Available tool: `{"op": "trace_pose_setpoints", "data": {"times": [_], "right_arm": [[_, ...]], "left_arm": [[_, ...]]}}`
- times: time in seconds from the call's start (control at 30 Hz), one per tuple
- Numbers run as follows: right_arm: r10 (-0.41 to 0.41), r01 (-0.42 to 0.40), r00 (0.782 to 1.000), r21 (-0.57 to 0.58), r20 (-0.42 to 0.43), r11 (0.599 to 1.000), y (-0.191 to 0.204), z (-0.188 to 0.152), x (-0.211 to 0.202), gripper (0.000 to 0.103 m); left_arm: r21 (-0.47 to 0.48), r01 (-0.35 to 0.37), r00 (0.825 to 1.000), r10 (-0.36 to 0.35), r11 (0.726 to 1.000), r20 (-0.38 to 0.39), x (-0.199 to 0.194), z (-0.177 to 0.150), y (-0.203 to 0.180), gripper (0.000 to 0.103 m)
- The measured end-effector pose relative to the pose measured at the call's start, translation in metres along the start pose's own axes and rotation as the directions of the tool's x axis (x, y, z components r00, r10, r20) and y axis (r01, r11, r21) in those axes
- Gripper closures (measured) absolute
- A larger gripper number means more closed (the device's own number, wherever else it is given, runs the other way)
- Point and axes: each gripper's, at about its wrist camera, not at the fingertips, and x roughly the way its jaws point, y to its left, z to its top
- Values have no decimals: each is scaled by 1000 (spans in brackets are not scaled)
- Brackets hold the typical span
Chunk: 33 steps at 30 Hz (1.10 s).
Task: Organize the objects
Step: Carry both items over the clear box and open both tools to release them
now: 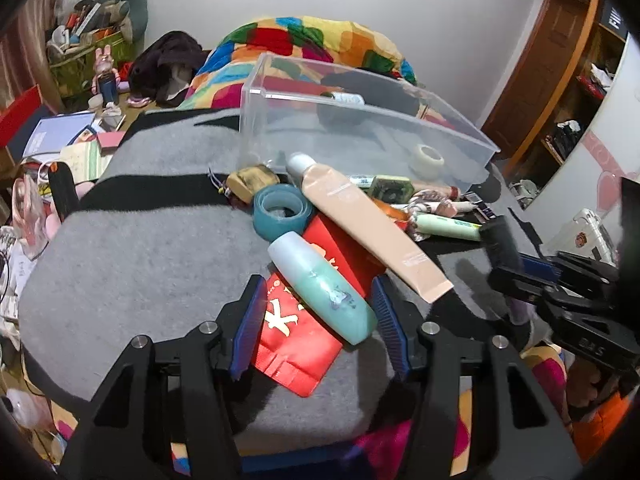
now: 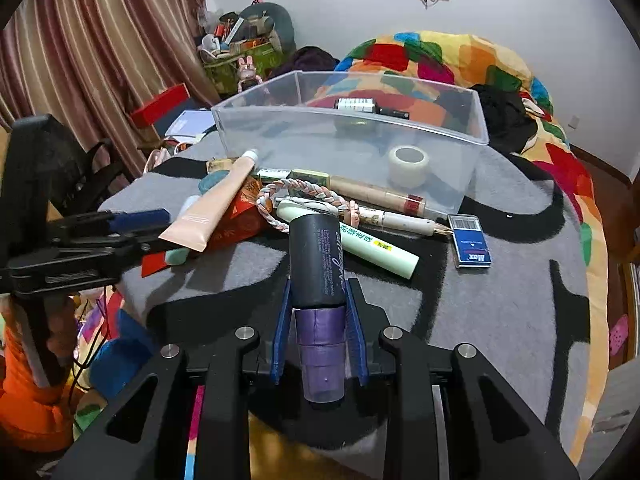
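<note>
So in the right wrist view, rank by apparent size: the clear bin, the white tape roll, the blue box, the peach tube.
1. clear bin
2. peach tube
3. blue box and white tape roll: they look alike, and the box lies nearer, so unranked.

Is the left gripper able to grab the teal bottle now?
Probably yes. The left gripper is open with the teal bottle lying between its fingers, on top of the red packet; nothing blocks it.
</note>
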Motion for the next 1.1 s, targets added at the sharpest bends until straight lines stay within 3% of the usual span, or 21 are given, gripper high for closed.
{"op": "trace_pose_setpoints", "data": {"times": [0.1,0.17,0.27,0.57,0.87,1.1], "right_arm": [[-3,3,1000,4,9,1000,0,-2,-4,79],[-2,2,1000,11,15,1000,-1,-2,-6,79],[4,-4,1000,22,25,1000,-3,-1,-8,79],[3,-6,995,26,100,1000,0,19,-22,80],[-20,6,984,76,179,997,-10,52,-30,80],[-86,60,970,117,230,991,-20,82,-31,80]], "left_arm": [[9,-49,999,49,999,17,2,-2,-1,62],[17,-74,997,73,997,25,2,-3,-1,75],[31,-92,995,90,995,41,1,-4,0,80],[34,-76,991,72,997,110,-21,5,3,80],[40,-7,979,-1,999,202,-40,47,1,80],[56,0,973,-13,998,230,-33,79,-5,80]]}}
